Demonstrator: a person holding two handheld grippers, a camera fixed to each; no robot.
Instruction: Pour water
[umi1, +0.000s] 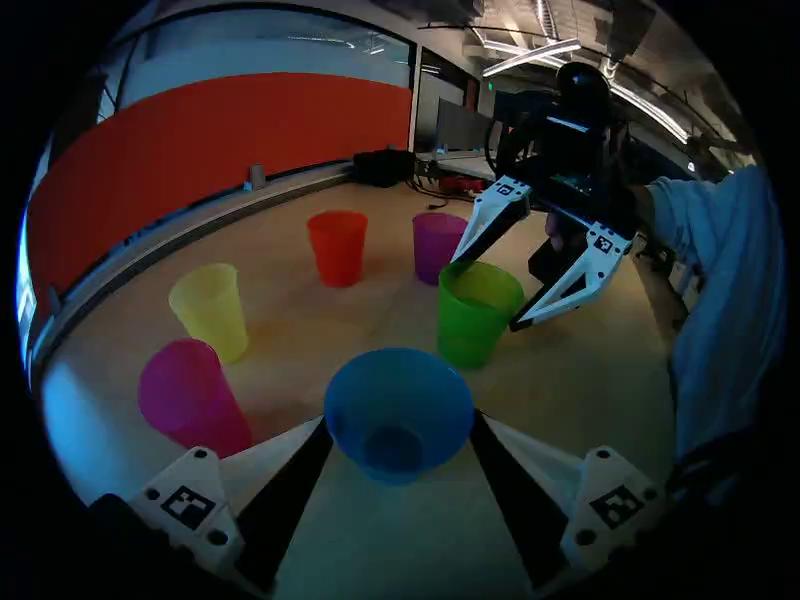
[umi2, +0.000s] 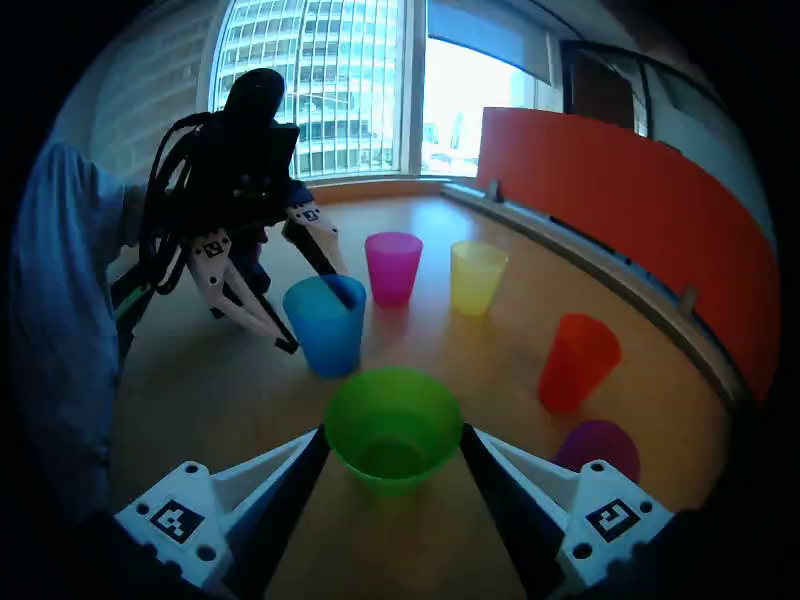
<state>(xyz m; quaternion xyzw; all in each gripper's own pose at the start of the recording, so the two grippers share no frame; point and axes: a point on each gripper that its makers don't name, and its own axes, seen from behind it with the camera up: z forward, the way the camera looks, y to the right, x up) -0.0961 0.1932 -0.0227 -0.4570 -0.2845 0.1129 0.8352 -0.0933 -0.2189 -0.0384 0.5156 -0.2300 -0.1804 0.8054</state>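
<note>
A blue cup (umi1: 398, 400) stands upright between the fingers of my left gripper (umi1: 398, 422), and both fingers press on its sides. My right gripper (umi2: 393, 432) is shut in the same way on a green cup (umi2: 392, 415). The two cups are close together on the wooden table (umi2: 220, 390). In the left gripper view the right gripper (umi1: 487, 292) straddles the green cup (umi1: 475, 320). In the right gripper view the left gripper (umi2: 320, 322) grips the blue cup (umi2: 322, 335). I cannot tell whether either cup holds water.
Other cups stand in a loose ring on the table: magenta (umi1: 190, 395), yellow (umi1: 212, 310), orange-red (umi1: 337, 247) and purple (umi1: 438, 245). A person's blue sleeve (umi1: 725, 300) is at the right. An orange wall panel (umi1: 200, 140) runs along the table's far side.
</note>
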